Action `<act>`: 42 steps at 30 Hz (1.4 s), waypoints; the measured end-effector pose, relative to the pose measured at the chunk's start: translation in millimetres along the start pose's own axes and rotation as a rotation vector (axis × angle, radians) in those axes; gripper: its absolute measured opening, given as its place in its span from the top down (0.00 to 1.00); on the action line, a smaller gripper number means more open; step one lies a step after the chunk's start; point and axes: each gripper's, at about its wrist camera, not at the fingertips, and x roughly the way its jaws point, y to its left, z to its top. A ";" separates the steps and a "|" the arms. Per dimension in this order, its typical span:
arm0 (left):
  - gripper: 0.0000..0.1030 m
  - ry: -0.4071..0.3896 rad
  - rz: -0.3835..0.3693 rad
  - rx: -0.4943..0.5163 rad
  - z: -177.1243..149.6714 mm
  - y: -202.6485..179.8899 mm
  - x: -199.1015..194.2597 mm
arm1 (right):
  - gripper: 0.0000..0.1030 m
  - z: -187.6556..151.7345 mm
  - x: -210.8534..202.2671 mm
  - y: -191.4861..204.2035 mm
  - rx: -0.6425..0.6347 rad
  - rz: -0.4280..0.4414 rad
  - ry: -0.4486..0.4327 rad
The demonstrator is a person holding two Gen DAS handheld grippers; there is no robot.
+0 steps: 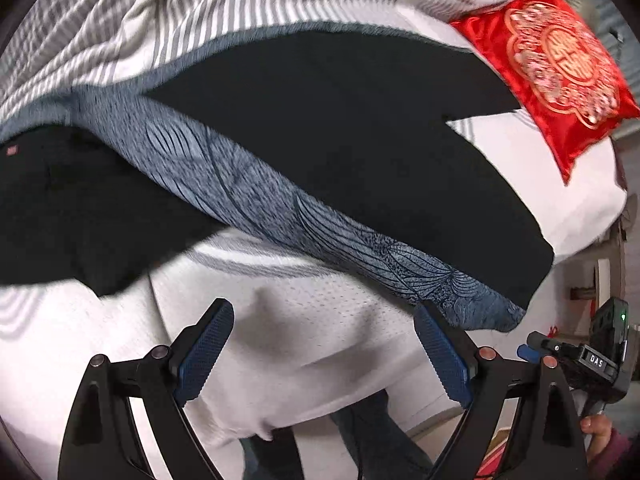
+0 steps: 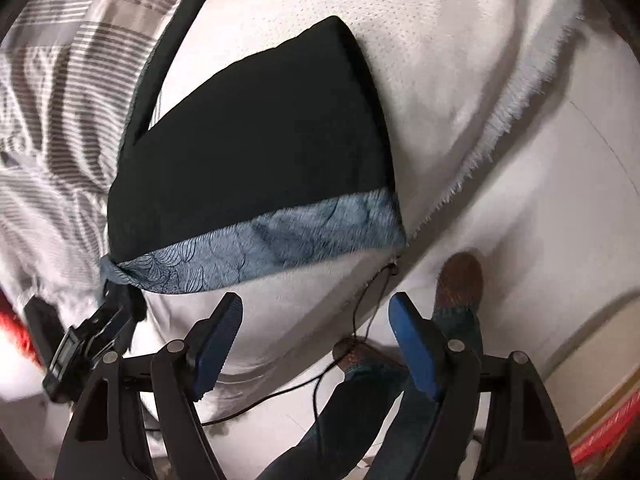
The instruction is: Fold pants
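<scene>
Black pants [image 1: 340, 128] with a blue-grey patterned band [image 1: 256, 192] lie stretched across the white bed. In the right wrist view the pants [image 2: 260, 132] show as a broad black panel, with the band [image 2: 260, 252] along its near edge. My left gripper [image 1: 324, 344] is open over bare white bedspread just short of the band, with nothing between its fingers. My right gripper [image 2: 316, 340] is also open and empty, hanging over the bed's edge below the band. The left gripper [image 2: 116, 312] appears beside the band's left end.
A red embroidered cushion [image 1: 560, 72] lies at the far right of the bed. A grey-striped duvet [image 1: 120, 20] is bunched behind the pants. The white bedspread [image 2: 460, 60] has a fringed edge [image 2: 500, 120]. A person's jeans and brown shoe [image 2: 460, 280] stand by the bed, with a thin cable [image 2: 360, 312].
</scene>
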 end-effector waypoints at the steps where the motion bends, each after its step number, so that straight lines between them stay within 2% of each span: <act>1: 0.10 -0.001 0.002 -0.012 -0.7 -1.0 0.8 | 0.23 3.0 1.0 -2.6 -0.018 0.005 0.004; 5: 0.10 -0.003 0.018 -0.053 -2.8 -9.7 7.7 | 0.26 19.9 11.9 -15.4 -0.049 0.037 0.028; 8: 0.10 0.006 0.034 -0.072 -1.7 -17.6 16.8 | 0.38 29.1 24.1 -18.0 -0.079 0.091 0.063; 9: 0.10 0.007 0.038 -0.078 -0.9 -21.5 19.9 | 0.53 32.0 29.8 -17.1 -0.087 0.116 0.094; 10: 0.10 0.007 0.038 -0.081 -0.1 -23.3 21.2 | 0.61 32.3 34.3 -15.2 -0.086 0.137 0.118; 12: 0.10 0.007 0.041 -0.085 2.3 -30.6 25.8 | 0.96 34.0 39.5 -14.6 -0.068 0.181 0.158; 13: 0.13 0.009 0.039 -0.088 3.5 -34.3 27.9 | 0.97 36.0 39.0 -14.2 -0.059 0.201 0.172; 16: 0.32 0.030 0.033 -0.104 5.8 -41.3 32.0 | 0.97 38.5 26.0 -5.6 -0.055 0.292 0.194; 18: 0.34 0.021 0.016 -0.130 7.4 -44.2 32.0 | 0.97 39.9 10.4 4.1 -0.083 0.332 0.196; 20: 0.52 0.016 -0.008 -0.157 9.2 -45.4 32.0 | 0.97 45.6 -1.7 16.4 -0.106 0.359 0.195; 22: 0.54 0.003 -0.037 -0.201 12.7 -45.6 29.8 | 0.97 52.7 -19.3 24.1 -0.130 0.385 0.185; 23: 0.67 -0.006 -0.049 -0.218 14.3 -45.0 27.0 | 0.97 57.9 -27.4 29.8 -0.134 0.400 0.176; 24: 0.70 -0.009 -0.055 -0.228 16.4 -44.4 24.6 | 0.97 61.0 -34.4 31.0 -0.137 0.409 0.170; 27: 0.70 -0.030 -0.103 -0.256 24.5 -40.4 12.8 | 0.97 78.9 -50.2 48.5 -0.151 0.436 0.144; 32: 0.71 -0.080 -0.127 -0.221 50.0 -49.9 -8.8 | 0.97 105.2 -60.9 64.4 -0.130 0.463 0.122; 39: 0.71 -0.183 -0.182 -0.171 121.9 -55.8 -41.2 | 0.97 165.0 -64.5 110.3 -0.132 0.460 0.081; 42: 0.71 -0.204 -0.175 -0.141 153.3 -56.1 -43.8 | 0.97 191.2 -63.2 135.1 -0.158 0.451 0.061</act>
